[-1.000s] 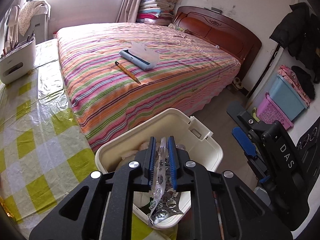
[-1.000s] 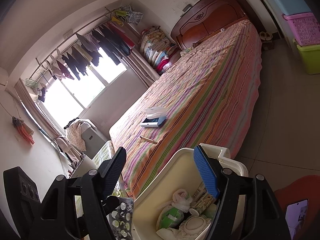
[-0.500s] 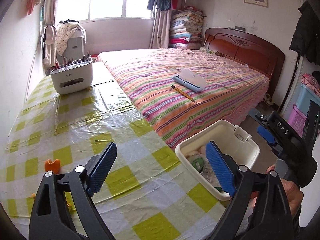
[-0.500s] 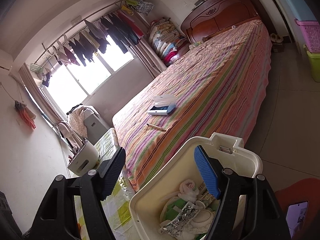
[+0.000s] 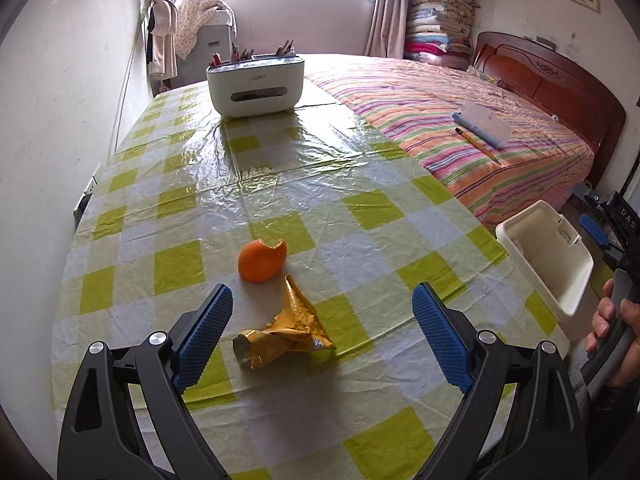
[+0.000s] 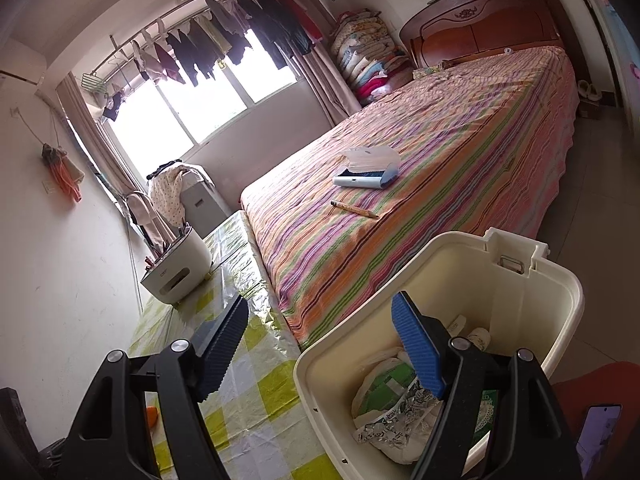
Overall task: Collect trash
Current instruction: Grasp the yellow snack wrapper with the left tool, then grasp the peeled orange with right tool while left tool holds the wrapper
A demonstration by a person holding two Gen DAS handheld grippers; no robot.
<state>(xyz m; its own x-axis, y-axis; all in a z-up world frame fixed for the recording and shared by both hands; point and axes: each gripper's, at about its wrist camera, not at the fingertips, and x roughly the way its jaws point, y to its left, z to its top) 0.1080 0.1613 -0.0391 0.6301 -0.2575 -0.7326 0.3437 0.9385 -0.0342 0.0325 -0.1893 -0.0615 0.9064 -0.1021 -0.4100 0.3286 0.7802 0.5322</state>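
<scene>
A crumpled yellow wrapper [image 5: 284, 336] lies on the checked tablecloth [image 5: 360, 184], low between the fingers of my left gripper [image 5: 322, 312], which stands wide open and touches nothing. Just beyond it sits a piece of orange peel [image 5: 262, 260]. The cream bin [image 5: 548, 256] hangs off the table's right edge, with a hand and my right gripper [image 5: 592, 212] behind it. In the right wrist view my right gripper [image 6: 320, 332] is open: one finger is over the table, the other inside the bin [image 6: 560, 292]. A silver blister pack [image 6: 396, 420] lies on other trash there.
A white desk organiser [image 5: 256, 84] with pens stands at the table's far end. The striped bed [image 5: 460, 120] runs along the table's right side, with a pencil [image 5: 478, 146] and a blue case [image 5: 480, 124] on it. A wall borders the table on the left.
My left gripper let the blister pack drop into the bin, opened wide and swung left over the table, so the peel and wrapper came into view. The right gripper shifted only slightly.
</scene>
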